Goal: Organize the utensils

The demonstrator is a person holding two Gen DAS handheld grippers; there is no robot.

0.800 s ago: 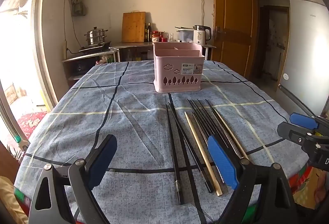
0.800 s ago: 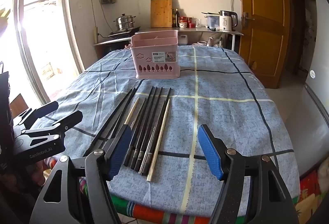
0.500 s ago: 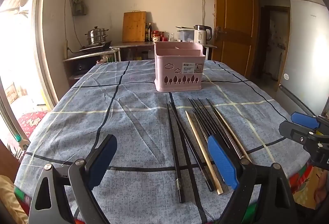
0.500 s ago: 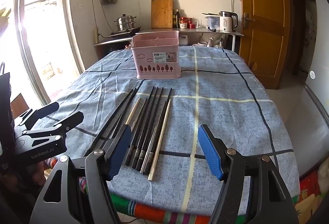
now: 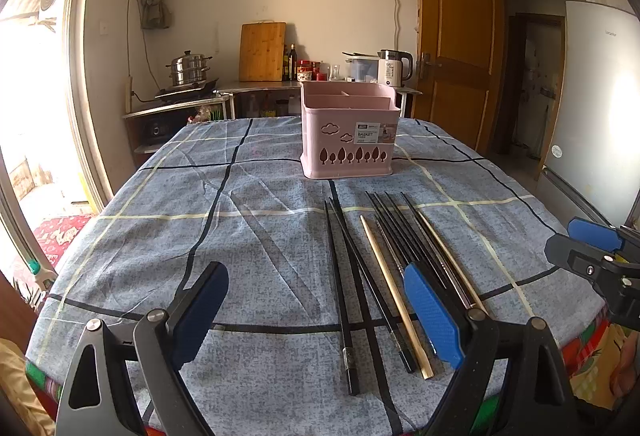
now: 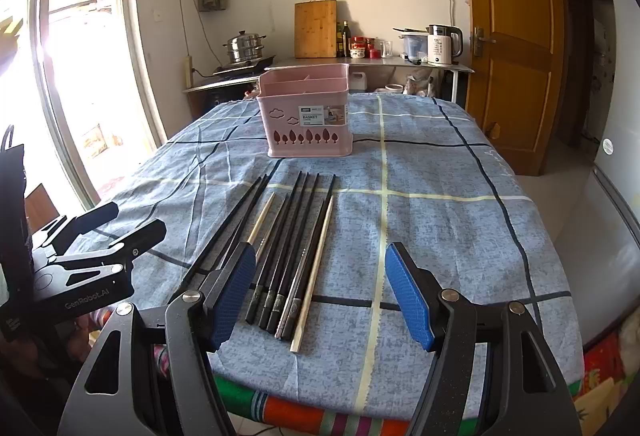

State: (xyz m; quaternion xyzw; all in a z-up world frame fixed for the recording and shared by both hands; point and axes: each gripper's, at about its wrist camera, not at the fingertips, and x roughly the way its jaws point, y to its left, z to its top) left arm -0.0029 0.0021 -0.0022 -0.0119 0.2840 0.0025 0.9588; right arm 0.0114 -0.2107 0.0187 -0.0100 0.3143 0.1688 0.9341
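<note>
Kitchen counter and door are seen behind a table [image 5: 160, 236] covered in blue checked cloth. Chopsticks [image 6: 288, 248] are laid in a loose row at the near edge, with the pink basket [image 6: 306, 116] standing at twelve o'clock beyond them. Nothing is held yet: the left gripper [image 5: 316, 320] and right gripper [image 6: 320, 296] are both kept with jaws wide. First pickup is judged pending; a descent onto one chopstick is called for.

A pink plastic utensil basket [image 5: 349, 134] with tree cut-outs stands on the blue checked tablecloth [image 5: 168, 236]; nearer lie black and pale wooden chopsticks [image 5: 384, 268] side by side; the left gripper [image 5: 316, 310] gapes wide above them, holding nothing; the right gripper [image 5: 596, 256] shows at the right edge.
</note>
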